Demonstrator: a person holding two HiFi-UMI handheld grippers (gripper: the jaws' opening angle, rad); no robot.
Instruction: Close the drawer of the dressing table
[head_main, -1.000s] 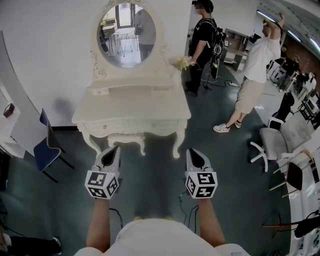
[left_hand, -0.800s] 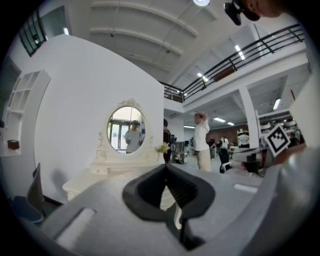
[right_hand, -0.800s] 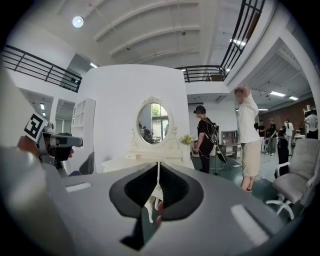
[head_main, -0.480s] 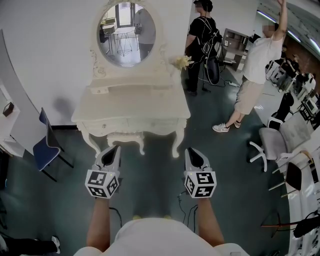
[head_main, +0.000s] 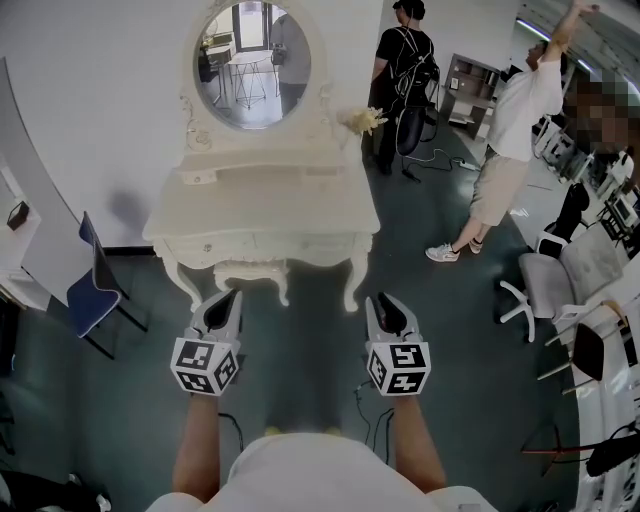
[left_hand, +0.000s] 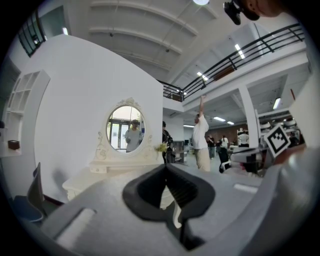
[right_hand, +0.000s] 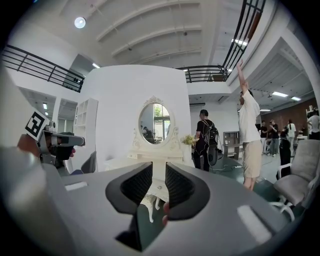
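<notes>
A blue chair (head_main: 93, 288) stands at 9 o'clock in the head view, against the white wall. The left tongs (head_main: 228, 298) hover above the dark floor at 7 o'clock. They are clenched: in the left gripper view the left tongs (left_hand: 165, 167) meet at their tips with nothing between them.

At 12 o'clock from both tongs, and well apart from them, stands the white dressing bench (head_main: 265, 205) with its oval mirror (head_main: 253, 62). The drawer (head_main: 262, 246) sits in the front under the near edge. It looks level with that front, though it is too small to be sure. Pale flowers (head_main: 362, 121) lie at the bench's 2 o'clock corner.

The right tongs (head_main: 382, 300) hover at 5 o'clock, released. The right gripper view shows the right tongs (right_hand: 159, 169) with a narrow gap that holds nothing.

At 1 o'clock a person in black (head_main: 405, 70) stands. At 2 o'clock a person in a white top (head_main: 518, 125) raises an arm. A grey swivel chair (head_main: 548, 280) stands at 3 o'clock.
</notes>
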